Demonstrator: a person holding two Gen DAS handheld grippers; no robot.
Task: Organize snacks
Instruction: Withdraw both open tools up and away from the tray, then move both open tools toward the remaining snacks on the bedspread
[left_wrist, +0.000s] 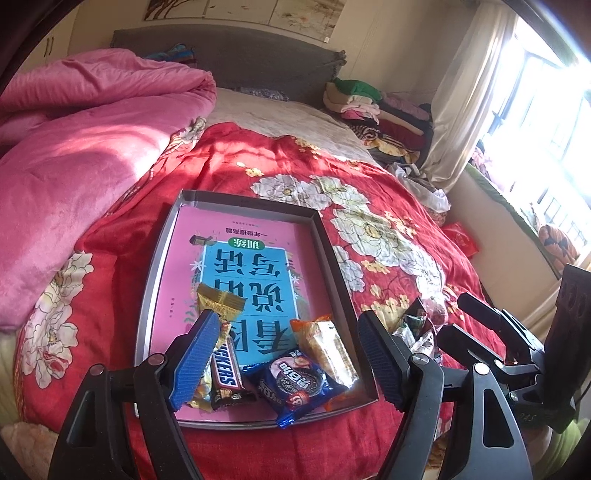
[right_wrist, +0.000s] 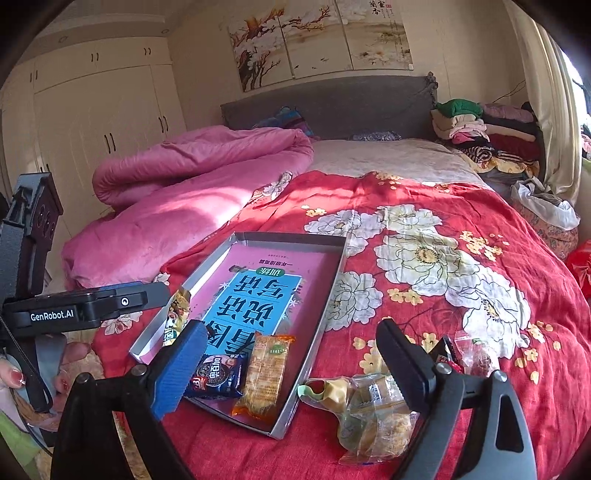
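Just ahead of the left gripper (left_wrist: 286, 354), a shallow grey tray (left_wrist: 151, 273) lies on the red floral bedspread (left_wrist: 236, 166), holding a gold-wrapped sweet (left_wrist: 220, 302), a Snickers bar (left_wrist: 228, 373), a blue biscuit packet (left_wrist: 295, 384) and an orange-ended cake packet (left_wrist: 327, 347). The left gripper hangs over them with its jaws wide and nothing between the pads. The right gripper (right_wrist: 291, 365) is likewise wide open and empty.

Outstanding items: a clear bag of pastries (right_wrist: 373, 410) lies on the bedspread just ahead of the right gripper, beside the tray's near corner, with small wrapped sweets (right_wrist: 472, 354) beyond its right finger.

Handling assessment: all items appear light. The film wrappers look slick and crinkly; the pastries are probably crumbly. Recommend gripping the bag by its gathered neck or loose film, not across the contents.

View discrepancies: only the right view shows the pastry bag fully, and a hand (right_wrist: 11, 373) on the other tool. Only the left view shows the Snickers bar.
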